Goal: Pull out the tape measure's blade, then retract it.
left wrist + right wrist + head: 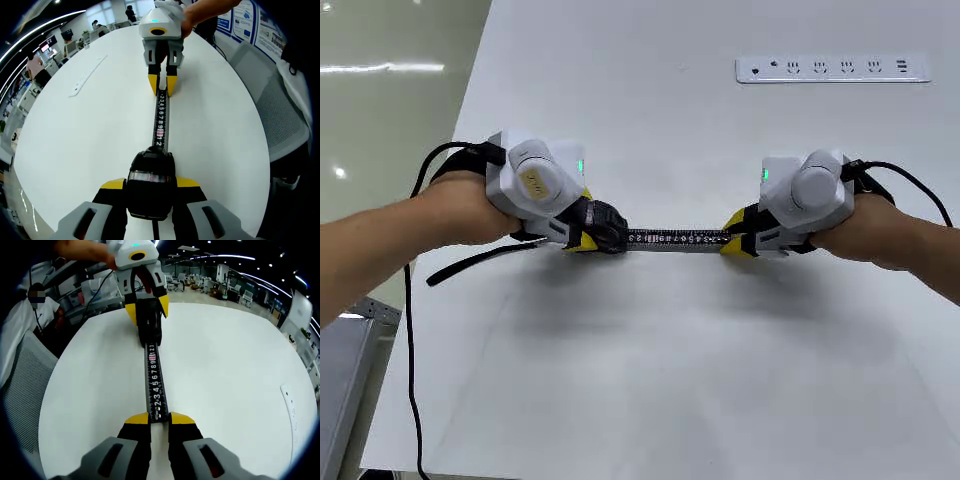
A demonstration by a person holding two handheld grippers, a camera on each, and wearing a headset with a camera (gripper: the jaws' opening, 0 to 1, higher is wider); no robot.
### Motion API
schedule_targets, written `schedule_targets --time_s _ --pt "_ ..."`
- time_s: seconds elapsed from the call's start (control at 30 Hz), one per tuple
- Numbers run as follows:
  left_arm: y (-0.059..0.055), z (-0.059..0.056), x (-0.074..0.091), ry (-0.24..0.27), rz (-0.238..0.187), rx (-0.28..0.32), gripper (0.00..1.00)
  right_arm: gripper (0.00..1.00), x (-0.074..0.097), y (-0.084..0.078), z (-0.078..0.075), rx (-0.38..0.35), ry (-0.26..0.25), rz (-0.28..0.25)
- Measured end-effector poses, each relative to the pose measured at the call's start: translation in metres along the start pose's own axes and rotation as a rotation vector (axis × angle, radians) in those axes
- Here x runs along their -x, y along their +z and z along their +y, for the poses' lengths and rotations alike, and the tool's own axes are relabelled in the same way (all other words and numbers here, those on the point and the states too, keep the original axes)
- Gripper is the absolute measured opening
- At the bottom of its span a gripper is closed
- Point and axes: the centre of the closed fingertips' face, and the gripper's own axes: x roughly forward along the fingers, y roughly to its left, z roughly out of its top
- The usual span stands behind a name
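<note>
Left gripper (150,183) jaws clamp the tape measure (151,192), right gripper (160,419) jaws pinch its blade (155,385), best kept straight between them

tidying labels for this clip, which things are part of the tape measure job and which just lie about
In the job: tape measure case, blade, left gripper, right gripper.
Lying about: power strip, on the table.

A white table (650,380) spans the frame, its surface plain and smooth. A white power strip (832,68) lies flat at the upper right. At middle left, a black strap (470,262) trails across the tabletop.
</note>
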Motion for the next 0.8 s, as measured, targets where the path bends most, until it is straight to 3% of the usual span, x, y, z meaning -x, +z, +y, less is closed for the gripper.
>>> schedule_targets --time_s 0.8 --pt "0.0 0.0 -0.001 -0.007 0.003 -0.005 0.31 0.11 0.022 -0.022 -0.002 -0.018 -0.005 0.011"
